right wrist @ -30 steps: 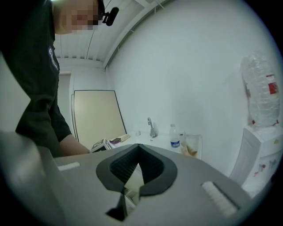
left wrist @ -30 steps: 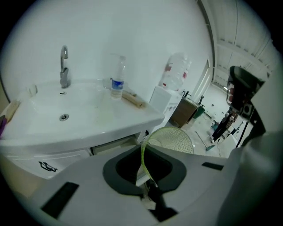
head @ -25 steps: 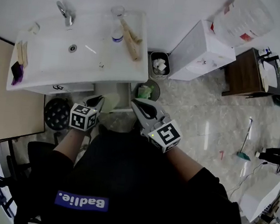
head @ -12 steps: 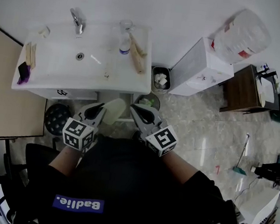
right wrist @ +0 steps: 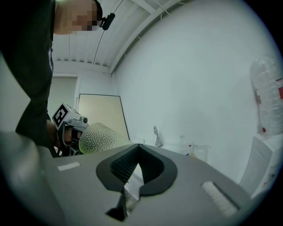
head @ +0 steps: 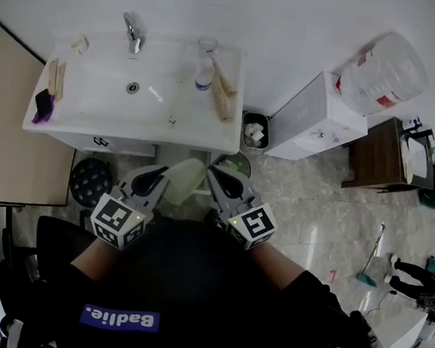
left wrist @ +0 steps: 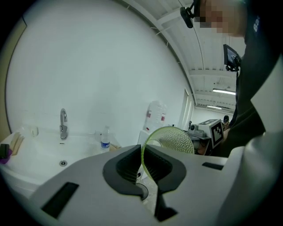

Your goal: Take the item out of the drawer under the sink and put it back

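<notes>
A pale green, bumpy plastic cup (head: 185, 178) hangs in front of the white sink (head: 92, 114), below its front edge. My left gripper (head: 157, 180) is shut on the cup's thin rim (left wrist: 142, 155), with the cup's body (left wrist: 174, 140) leaning off to the right of the jaws. The right gripper (head: 223, 180) sits just right of the cup, apart from it, its jaws shut with nothing between them (right wrist: 138, 160). In the right gripper view the cup (right wrist: 101, 137) and the left gripper's marker cube (right wrist: 64, 116) show at the left. The cup and the grippers hide the space under the sink.
On the sink stand a tap (head: 132, 29), a small bottle (head: 205, 75) and wooden brushes (head: 223, 94). A bin (head: 254, 131), a white cabinet (head: 320, 118) and a water jug (head: 387, 71) stand to the right. A black round stool (head: 89, 181) sits at the left.
My left gripper has risen with the green cup, from under the sink's front edge to beside the right gripper. The right gripper has hardly moved.
</notes>
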### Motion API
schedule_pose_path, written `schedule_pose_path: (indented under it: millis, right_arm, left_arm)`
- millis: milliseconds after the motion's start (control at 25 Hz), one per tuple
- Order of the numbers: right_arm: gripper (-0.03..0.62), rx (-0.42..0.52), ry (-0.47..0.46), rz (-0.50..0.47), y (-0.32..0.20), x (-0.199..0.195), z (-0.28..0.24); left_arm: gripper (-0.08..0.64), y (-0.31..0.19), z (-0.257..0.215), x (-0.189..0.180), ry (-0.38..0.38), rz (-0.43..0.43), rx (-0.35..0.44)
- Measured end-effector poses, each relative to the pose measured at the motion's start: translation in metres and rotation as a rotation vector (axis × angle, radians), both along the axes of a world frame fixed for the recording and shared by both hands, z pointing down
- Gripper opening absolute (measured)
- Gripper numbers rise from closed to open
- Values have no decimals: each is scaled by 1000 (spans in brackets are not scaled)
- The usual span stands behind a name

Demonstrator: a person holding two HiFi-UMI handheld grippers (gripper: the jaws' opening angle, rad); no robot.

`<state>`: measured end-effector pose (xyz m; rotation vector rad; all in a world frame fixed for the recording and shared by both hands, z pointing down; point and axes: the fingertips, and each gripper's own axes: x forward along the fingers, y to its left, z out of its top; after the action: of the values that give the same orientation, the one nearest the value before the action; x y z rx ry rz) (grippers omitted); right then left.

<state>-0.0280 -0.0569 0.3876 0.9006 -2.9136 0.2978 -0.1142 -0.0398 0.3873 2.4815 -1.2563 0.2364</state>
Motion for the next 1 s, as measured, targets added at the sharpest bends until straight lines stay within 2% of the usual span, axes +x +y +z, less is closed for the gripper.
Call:
schedule_pose_path:
  millis: [1000]
  right_arm:
    - [-5, -21, 28, -32, -5, -9, 9]
  left_arm:
    - [21, -9, 24, -15, -15, -50, -49]
